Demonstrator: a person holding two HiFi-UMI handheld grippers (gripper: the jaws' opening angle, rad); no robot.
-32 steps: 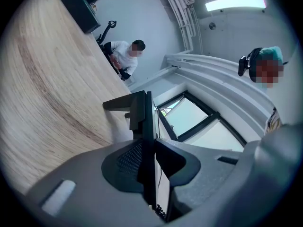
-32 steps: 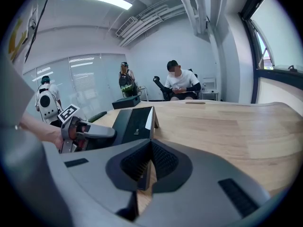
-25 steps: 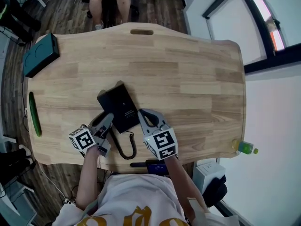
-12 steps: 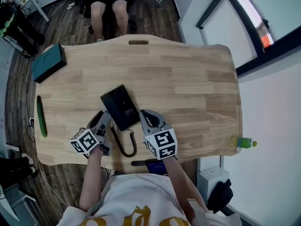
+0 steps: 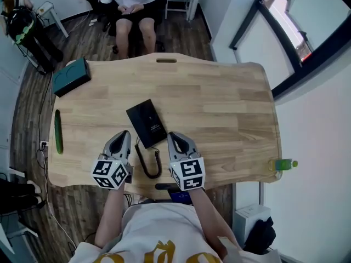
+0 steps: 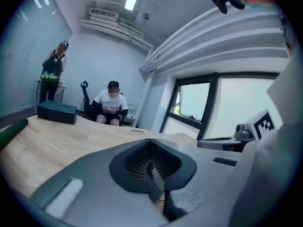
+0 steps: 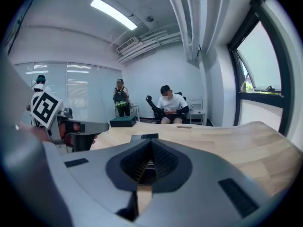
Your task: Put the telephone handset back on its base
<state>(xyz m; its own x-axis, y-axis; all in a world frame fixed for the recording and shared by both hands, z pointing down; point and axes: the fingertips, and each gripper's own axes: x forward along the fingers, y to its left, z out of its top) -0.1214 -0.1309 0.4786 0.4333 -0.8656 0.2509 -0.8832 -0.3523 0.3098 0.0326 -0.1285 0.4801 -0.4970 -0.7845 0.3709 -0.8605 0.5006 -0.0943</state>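
Observation:
The black telephone lies flat on the wooden table, and its coiled cord trails toward the near edge. I cannot tell the handset apart from the base. My left gripper hangs just left of the cord, short of the phone. Its jaws have just been closing and now meet, with nothing between them. To the right of the cord my right gripper is shut and empty. In the right gripper view the phone's top peeks over the jaws.
A dark green box sits at the far left corner. A long green object lies by the left edge. A green bottle stands past the right edge. A person sits beyond the far side.
Both grippers have lifted and drawn back from the phone toward the near edge. The left one has rolled upright and its jaws have shut.

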